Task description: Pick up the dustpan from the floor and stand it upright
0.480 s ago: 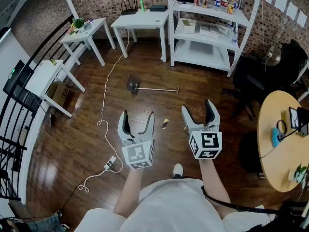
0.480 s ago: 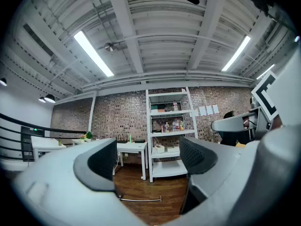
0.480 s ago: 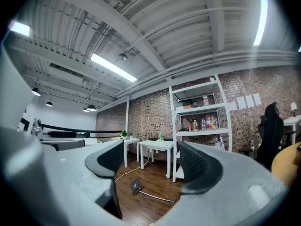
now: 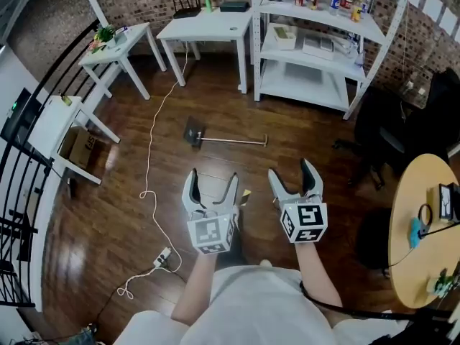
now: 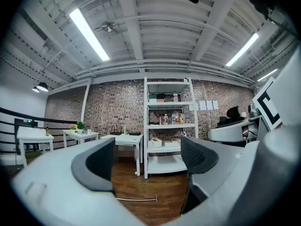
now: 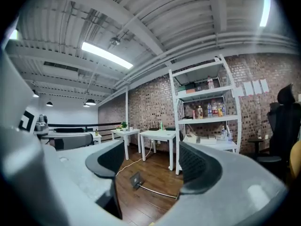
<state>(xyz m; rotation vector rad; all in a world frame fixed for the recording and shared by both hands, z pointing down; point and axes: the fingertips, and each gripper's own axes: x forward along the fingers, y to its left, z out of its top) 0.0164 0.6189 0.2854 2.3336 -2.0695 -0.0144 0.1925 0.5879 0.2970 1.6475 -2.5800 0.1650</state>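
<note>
The dustpan lies flat on the dark wooden floor, its long thin handle stretching right. In the right gripper view the dustpan shows between the jaws, well ahead on the floor; the left gripper view catches only its handle. My left gripper and right gripper are both held level in front of me, short of the dustpan, each open with nothing between the fingers.
A white shelving unit with bottles and boxes stands behind the dustpan. White tables line the brick wall and the left railing. A white cable runs across the floor to a power strip. A small scrap lies near my grippers. A round wooden table is at right.
The view has moved forward toward the dustpan, which now sits closer to my grippers. Both grippers remain open and level.
</note>
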